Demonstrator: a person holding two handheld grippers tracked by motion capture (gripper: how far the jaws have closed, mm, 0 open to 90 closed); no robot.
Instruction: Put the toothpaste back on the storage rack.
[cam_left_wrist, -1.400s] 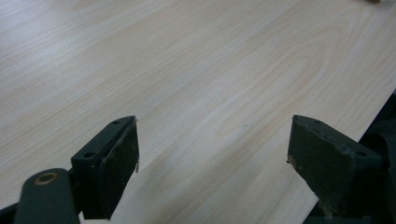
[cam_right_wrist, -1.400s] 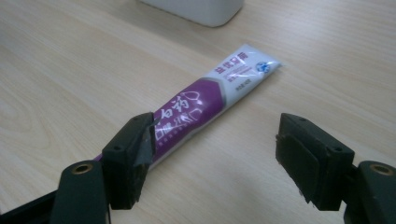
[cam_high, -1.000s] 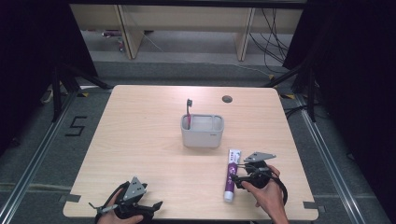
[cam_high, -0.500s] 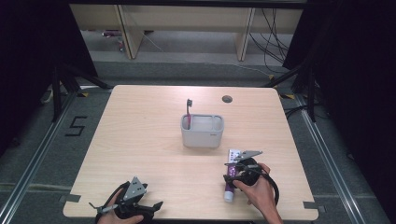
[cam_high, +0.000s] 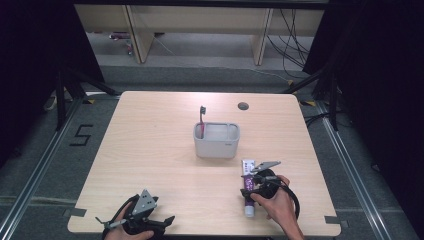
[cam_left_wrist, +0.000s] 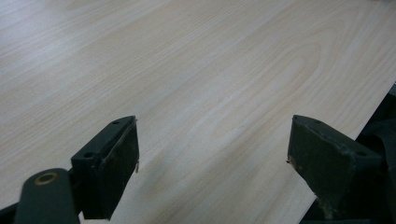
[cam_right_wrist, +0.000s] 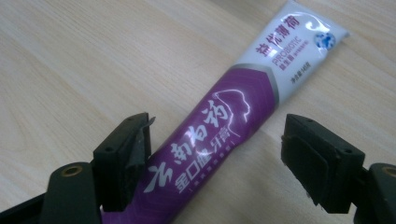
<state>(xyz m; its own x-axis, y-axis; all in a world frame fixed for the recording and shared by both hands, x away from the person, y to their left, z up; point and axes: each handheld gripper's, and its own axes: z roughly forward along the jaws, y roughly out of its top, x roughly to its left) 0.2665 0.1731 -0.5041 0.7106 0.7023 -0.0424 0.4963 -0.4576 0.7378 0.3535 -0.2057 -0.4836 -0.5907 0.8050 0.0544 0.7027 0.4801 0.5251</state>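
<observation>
just below the grey holder (cam_high: 216, 141), nearer the person, the toothpaste tube (cam_high: 247, 187) lies flat on the table (cam_high: 150, 150). the right gripper (cam_right_wrist: 217, 161) leans low over it, jaws closing slightly yet spread, tube between them, pads not pressing. well left of the holder, the left gripper (cam_left_wrist: 212, 154) rests low, jaws wide.

The glossy purple-and-white plastic toothpaste tube (cam_right_wrist: 224, 126) lies on the matt pale wooden table (cam_right_wrist: 70, 70) (smooth, fine-grained) between matt black pads.
</observation>
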